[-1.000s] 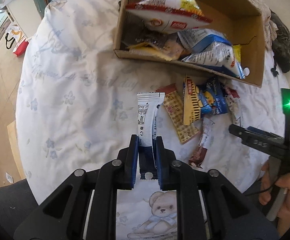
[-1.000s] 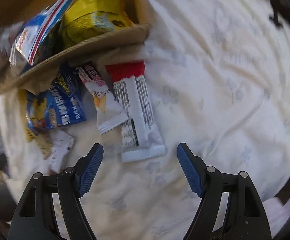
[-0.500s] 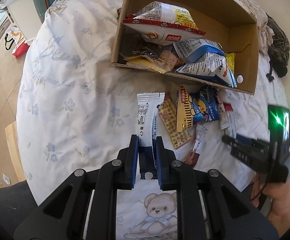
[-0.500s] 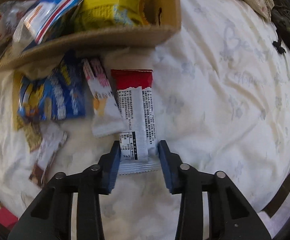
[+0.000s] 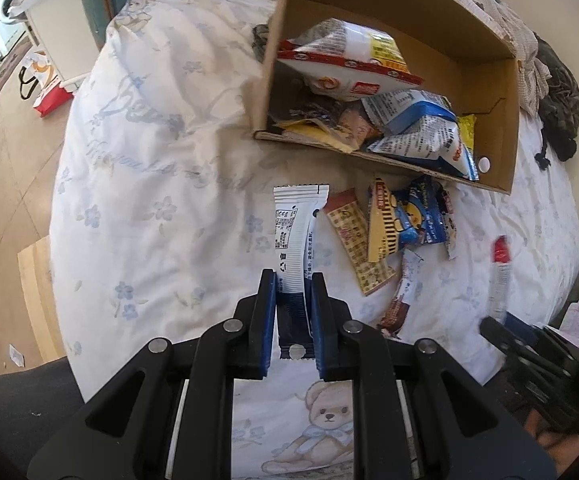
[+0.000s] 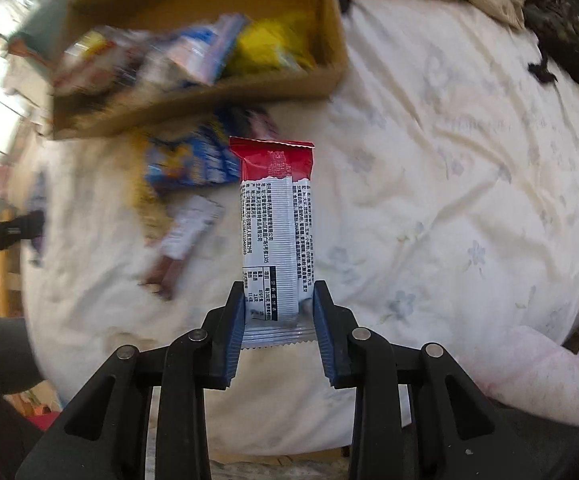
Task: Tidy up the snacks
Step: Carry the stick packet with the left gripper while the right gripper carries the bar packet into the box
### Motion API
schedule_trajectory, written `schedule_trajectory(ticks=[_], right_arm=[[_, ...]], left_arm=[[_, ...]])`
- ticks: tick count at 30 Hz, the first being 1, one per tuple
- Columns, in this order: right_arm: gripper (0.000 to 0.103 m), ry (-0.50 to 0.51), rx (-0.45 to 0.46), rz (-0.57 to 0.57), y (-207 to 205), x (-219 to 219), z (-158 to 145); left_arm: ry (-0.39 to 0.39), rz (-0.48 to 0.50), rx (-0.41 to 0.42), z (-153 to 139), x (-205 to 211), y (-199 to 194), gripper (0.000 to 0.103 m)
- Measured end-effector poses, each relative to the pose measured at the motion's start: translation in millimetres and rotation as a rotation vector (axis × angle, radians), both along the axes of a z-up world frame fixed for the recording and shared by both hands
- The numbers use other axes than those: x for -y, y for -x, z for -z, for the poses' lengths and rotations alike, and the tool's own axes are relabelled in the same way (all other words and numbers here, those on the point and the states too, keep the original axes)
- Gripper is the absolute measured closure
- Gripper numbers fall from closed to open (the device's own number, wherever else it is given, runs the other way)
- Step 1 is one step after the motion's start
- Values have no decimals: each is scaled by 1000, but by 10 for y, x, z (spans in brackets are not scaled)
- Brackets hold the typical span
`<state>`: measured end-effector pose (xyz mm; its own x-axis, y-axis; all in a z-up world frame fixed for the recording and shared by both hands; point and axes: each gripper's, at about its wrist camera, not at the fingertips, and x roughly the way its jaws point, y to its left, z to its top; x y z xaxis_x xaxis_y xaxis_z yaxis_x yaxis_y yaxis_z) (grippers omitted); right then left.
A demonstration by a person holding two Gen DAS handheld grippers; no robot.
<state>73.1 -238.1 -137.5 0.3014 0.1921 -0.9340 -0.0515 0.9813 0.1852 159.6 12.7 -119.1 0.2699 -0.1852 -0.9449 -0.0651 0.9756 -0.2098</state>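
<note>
Cardboard box (image 5: 505,92) sits on the flowered bedsheet (image 5: 161,184) with bags of snacks piled inside, and a few loose packets (image 5: 405,220) lie on the sheet just in front of its near wall. At the left gripper (image 5: 292,300), the jaws are clamped tight on the lower end of a white packet (image 5: 295,232), which sticks out forward above the sheet. Over on the other side, the right gripper (image 6: 279,312) has its pads pressed on the bottom of a red-topped white bar (image 6: 275,216), held up clear of the bed.
</note>
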Motion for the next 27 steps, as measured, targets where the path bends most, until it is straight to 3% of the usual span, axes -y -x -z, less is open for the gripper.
schedule_trajectory(ticks=[4, 16, 21, 24, 27], right_arm=[[69, -66, 72, -36, 61, -23, -237], [69, -151, 164, -69, 39, -215, -423], [69, -190, 250, -27, 45, -146, -624], [69, -197, 323, -4, 15, -84, -791], [69, -194, 379, 7, -80, -45, -933]], left_arm=[[-16, -11, 21, -25, -59, 40, 90], [-102, -33, 138, -232, -132, 136, 90], [-123, -27, 264, -511, -103, 209, 90], [-121, -25, 311, -710, -79, 180, 90], [-26, -52, 335, -969, -118, 100, 90]])
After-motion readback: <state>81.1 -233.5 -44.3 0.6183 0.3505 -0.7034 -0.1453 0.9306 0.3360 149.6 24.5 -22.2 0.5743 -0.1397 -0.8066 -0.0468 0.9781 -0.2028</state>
